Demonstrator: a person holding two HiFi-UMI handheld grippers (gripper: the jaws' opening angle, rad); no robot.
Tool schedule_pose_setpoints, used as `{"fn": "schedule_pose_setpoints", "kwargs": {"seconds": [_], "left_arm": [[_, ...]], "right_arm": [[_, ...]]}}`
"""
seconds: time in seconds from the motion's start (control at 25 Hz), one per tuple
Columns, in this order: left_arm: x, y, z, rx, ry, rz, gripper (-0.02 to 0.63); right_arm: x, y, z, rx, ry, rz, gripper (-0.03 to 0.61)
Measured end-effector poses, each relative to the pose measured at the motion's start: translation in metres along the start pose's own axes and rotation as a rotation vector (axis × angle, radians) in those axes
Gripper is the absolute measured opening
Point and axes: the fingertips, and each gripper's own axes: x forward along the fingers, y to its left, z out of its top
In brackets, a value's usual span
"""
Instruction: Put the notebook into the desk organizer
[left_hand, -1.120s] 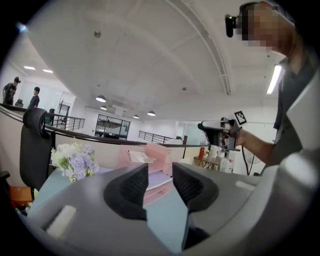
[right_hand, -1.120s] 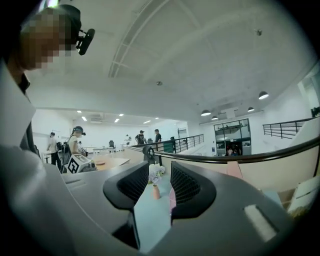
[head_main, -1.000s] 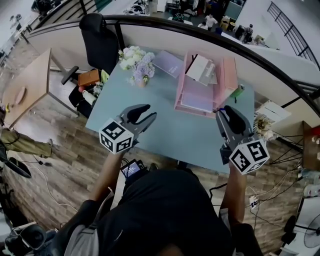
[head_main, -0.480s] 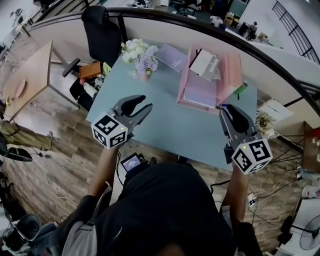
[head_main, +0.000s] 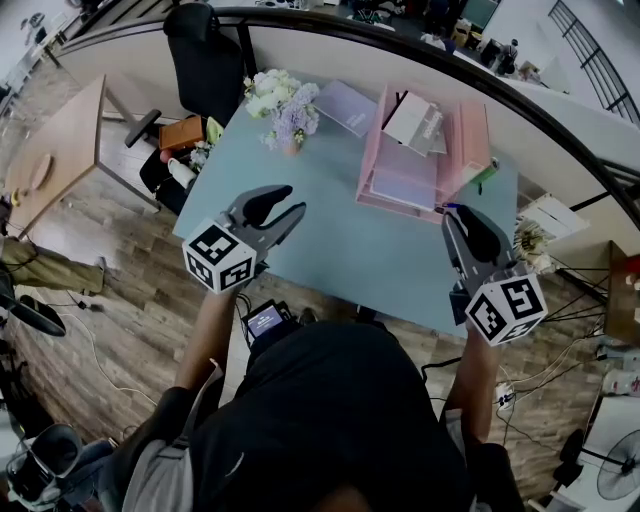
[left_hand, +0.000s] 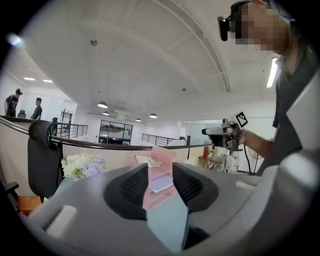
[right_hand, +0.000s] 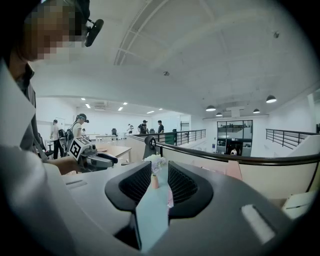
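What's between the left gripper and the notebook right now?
Only bare table, per the head view. The left gripper hovers at the near edge; the notebook lies far side, flower vase just left of that line.

The desk (head_main: 330, 230) has a smooth, matt, pale blue-green top. The desk organizer (head_main: 470, 140) looks like smooth pink plastic with a faint sheen. The notebook (head_main: 345, 107) has a matt lilac cover. The floor (head_main: 130, 290) is wood-grain planking. The left gripper (head_main: 285, 202) and right gripper (head_main: 455, 213) have matt grey plastic shells, and their pads (left_hand: 134, 186) are black and finely ribbed.
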Motion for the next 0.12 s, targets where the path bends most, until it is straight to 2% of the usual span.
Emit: {"fn": "schedule_pose_setpoints", "kwargs": {"seconds": [0.12], "left_arm": [[0.0008,0.0005,-0.0011,-0.001,0.002,-0.003,0.161]], "right_arm": [[0.0012,-0.0022,-0.0024,0.004,-0.004,-0.002,0.1]]}}
